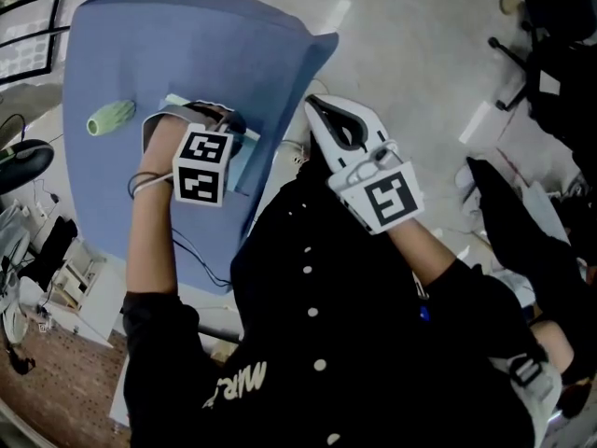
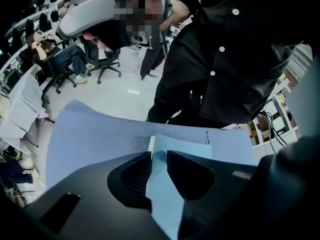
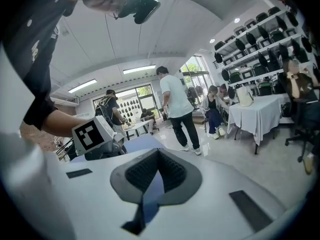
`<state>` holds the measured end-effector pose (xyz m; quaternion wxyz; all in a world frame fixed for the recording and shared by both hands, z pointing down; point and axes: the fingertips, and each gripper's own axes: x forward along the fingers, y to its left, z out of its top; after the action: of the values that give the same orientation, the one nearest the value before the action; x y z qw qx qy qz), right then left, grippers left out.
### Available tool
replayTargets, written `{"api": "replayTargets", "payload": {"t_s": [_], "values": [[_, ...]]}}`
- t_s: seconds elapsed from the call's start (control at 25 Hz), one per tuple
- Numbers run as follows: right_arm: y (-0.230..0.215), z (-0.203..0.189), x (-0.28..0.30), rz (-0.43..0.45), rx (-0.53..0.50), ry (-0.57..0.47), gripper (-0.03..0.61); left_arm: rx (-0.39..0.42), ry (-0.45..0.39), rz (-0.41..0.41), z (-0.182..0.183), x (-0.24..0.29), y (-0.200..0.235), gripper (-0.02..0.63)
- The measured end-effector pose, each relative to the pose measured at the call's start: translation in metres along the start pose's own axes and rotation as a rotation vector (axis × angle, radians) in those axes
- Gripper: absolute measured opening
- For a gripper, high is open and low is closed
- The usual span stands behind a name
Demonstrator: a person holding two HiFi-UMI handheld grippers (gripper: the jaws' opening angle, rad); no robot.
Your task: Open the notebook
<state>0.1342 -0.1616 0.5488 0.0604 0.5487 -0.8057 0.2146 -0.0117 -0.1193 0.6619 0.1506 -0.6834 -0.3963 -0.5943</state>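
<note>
Notebook [image 2: 177, 144] lies right under your left claw [image 2: 159, 155], which pinches its pale blue cover edge. Your right claw [image 3: 159, 152], pressed together and empty, hangs farther off to the notebook's right.

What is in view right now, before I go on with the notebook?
table cloth: one, blue, covering the table ahead.
notebook: one, light blue, on the cloth near its front edge.
green object: one, green, on the cloth, left of the notebook.
standing person: one, white shirt, on the floor beyond.
draped table: one, white, far right of the room.
left tongs: one, dark, shut on the notebook's cover.
right tongs: one, white, shut and empty, off the table's edge.
shirt: one, black, white buttons.
</note>
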Motion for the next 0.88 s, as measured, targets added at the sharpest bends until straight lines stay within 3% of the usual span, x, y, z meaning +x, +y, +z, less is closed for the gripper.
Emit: {"api": "replayTargets", "payload": {"t_s": [0.28, 0.52, 0.88], "values": [[-0.011, 0.003, 0.007, 0.015, -0.008, 0.005, 0.002, 0.014, 0.001, 0.055, 0.003, -0.006, 0.007, 0.058], [0.008, 0.011, 0.009, 0.042, -0.044, 0.003, 0.002, 0.027, 0.010, 0.164, 0.003, -0.022, -0.015, 0.027], [0.035, 0.028, 0.010, 0.110, -0.106, -0.006, 0.002, -0.064, 0.010, 0.367, 0.012, -0.055, -0.054, 0.021]]}}
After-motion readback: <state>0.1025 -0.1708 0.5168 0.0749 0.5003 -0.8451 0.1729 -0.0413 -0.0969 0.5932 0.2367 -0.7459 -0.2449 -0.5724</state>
